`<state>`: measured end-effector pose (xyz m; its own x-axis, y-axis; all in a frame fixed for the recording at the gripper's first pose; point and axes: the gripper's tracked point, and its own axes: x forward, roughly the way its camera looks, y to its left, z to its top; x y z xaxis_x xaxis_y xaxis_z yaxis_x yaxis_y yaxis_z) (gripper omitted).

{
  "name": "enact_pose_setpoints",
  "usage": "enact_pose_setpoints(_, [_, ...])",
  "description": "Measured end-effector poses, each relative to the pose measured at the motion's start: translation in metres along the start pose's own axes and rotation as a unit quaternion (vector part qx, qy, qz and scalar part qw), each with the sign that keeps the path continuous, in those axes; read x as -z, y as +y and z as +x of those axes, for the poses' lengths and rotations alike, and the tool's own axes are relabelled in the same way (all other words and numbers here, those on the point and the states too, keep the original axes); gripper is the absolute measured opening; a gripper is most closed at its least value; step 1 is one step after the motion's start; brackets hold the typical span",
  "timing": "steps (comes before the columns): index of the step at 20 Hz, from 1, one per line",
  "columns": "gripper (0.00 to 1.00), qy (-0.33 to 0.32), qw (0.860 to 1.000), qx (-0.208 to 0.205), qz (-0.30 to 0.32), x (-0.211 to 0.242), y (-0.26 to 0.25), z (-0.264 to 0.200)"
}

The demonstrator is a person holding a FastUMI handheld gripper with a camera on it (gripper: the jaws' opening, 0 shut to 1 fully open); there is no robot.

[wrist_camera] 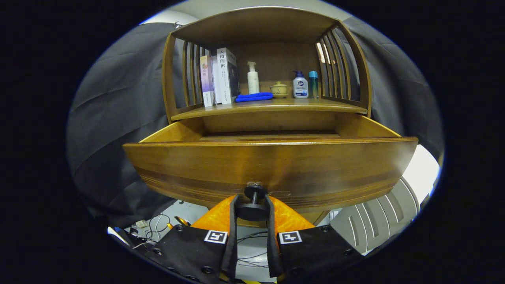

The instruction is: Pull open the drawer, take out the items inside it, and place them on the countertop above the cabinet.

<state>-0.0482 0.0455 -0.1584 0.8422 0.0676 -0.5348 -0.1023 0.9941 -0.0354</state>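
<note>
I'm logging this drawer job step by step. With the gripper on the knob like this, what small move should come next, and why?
Probably let go of the knob. The hand-held gripper is closed on it with a finger on each side, and the drawer already stands pulled well out below the countertop. Its contents are hidden behind the front panel, so opening and lifting over the rim would come next.

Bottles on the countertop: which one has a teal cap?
The slim bottle at the far right, beside the slatted side; the white pump bottle and blue-capped lotion bottle differ. Gripper clamps the drawer knob.
</note>
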Motion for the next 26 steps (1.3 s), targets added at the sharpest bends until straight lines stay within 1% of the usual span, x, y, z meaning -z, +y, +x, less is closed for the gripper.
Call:
enact_pose_setpoints(6, [0.33,0.007,1.0,-0.004,0.002,0.001,0.0,-0.002])
enact_pose_setpoints(7, [0.37,0.012,1.0,-0.01,0.007,0.002,0.001,-0.003])
enact_pose_setpoints(9, [0.54,-0.007,1.0,-0.014,0.01,-0.008,-0.002,-0.014])
enact_pose_setpoints(12, [0.81,-0.053,0.998,-0.016,-0.026,-0.032,-0.008,-0.031])
enact_pose_setpoints(14, [0.99,-0.078,0.996,-0.025,-0.04,-0.05,-0.007,-0.041])
enact_pose_setpoints(19, [0.99,-0.108,0.993,-0.038,-0.031,-0.1,-0.006,-0.049])
enact_pose_setpoints(23, [0.99,-0.086,0.995,-0.053,-0.003,-0.131,-0.007,-0.034])
enact_pose_setpoints(26, [0.98,-0.068,0.996,-0.052,0.002,-0.148,-0.013,-0.022])
